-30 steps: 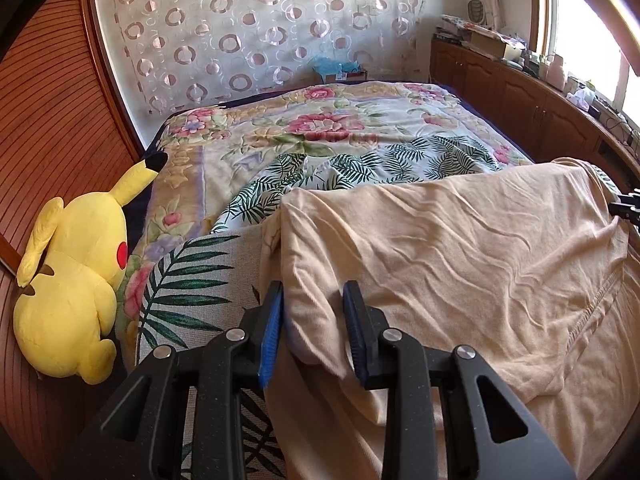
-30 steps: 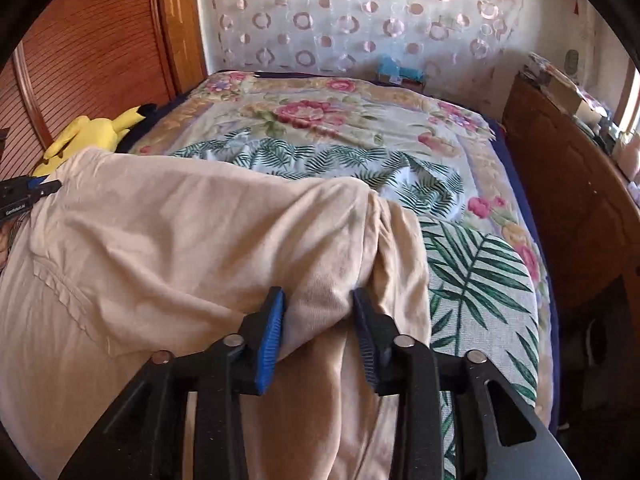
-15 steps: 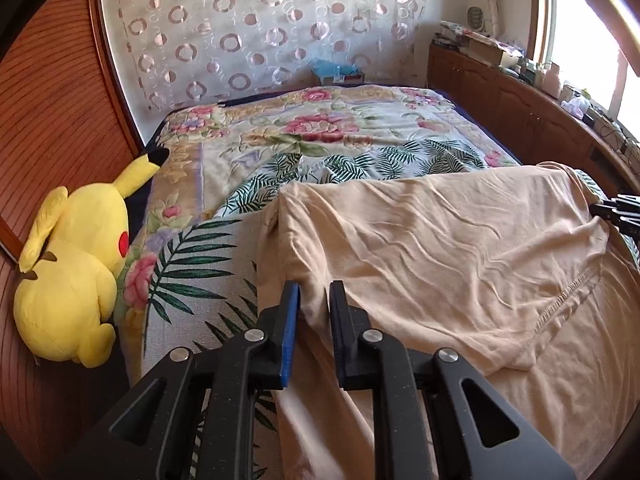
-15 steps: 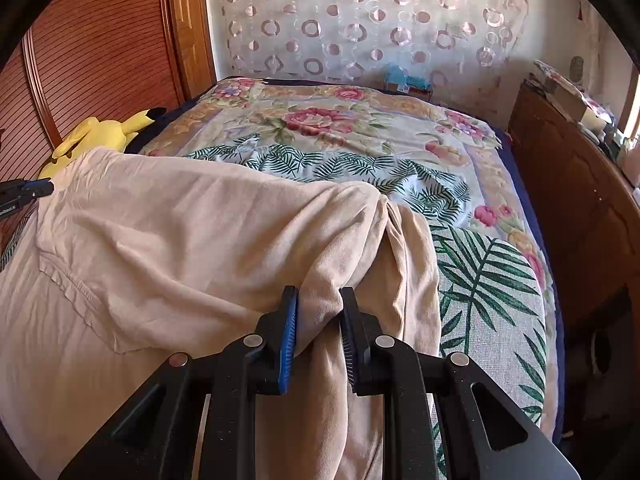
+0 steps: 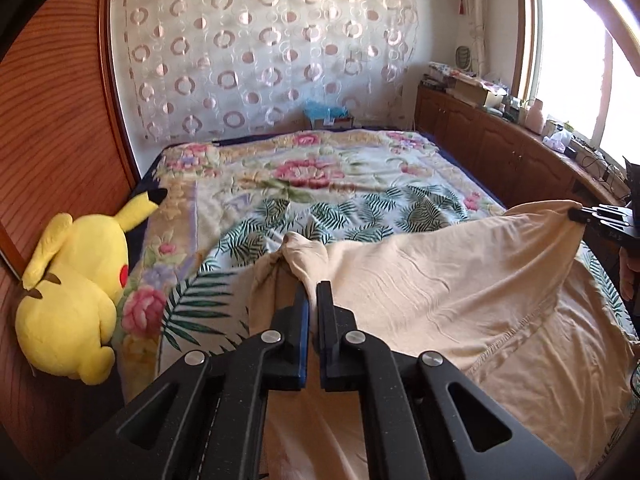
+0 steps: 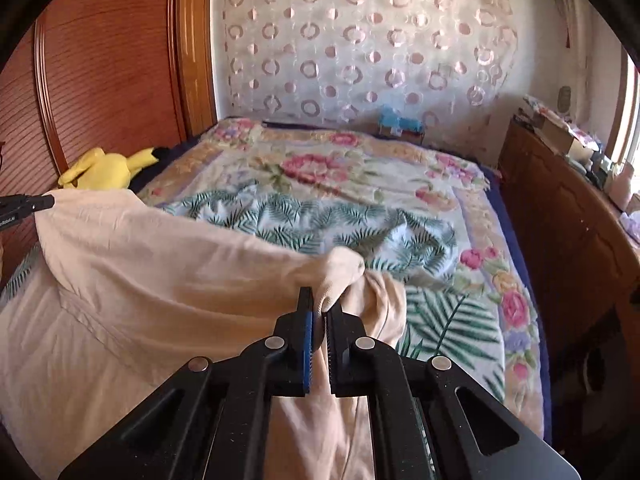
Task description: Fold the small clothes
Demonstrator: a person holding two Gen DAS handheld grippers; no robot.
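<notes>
A beige garment (image 5: 440,280) (image 6: 160,264) lies on the near part of the bed, its far edge lifted off the cover. My left gripper (image 5: 313,292) is shut on the garment's left corner, and the cloth bunches up just beyond the fingertips. At the other end my right gripper (image 6: 320,300) is shut on the right corner, with a knot of cloth sticking out past its fingers. Between the two grips the lifted edge is pulled into a taut line. Each gripper's tip also shows at the far edge of the other's view, as the right gripper (image 5: 576,213) and the left gripper (image 6: 48,201).
The bed carries a floral and palm-leaf quilt (image 5: 320,184). A yellow plush toy (image 5: 72,300) lies at its left edge against a wooden panel (image 5: 52,140). Wooden cabinets (image 5: 500,148) with clutter on top run along the right side under a window. A patterned curtain (image 5: 260,52) hangs behind the bed.
Both grippers closed onto the garment's corners and rose. The garment's far edge came up off the bed and now stretches tight between them.
</notes>
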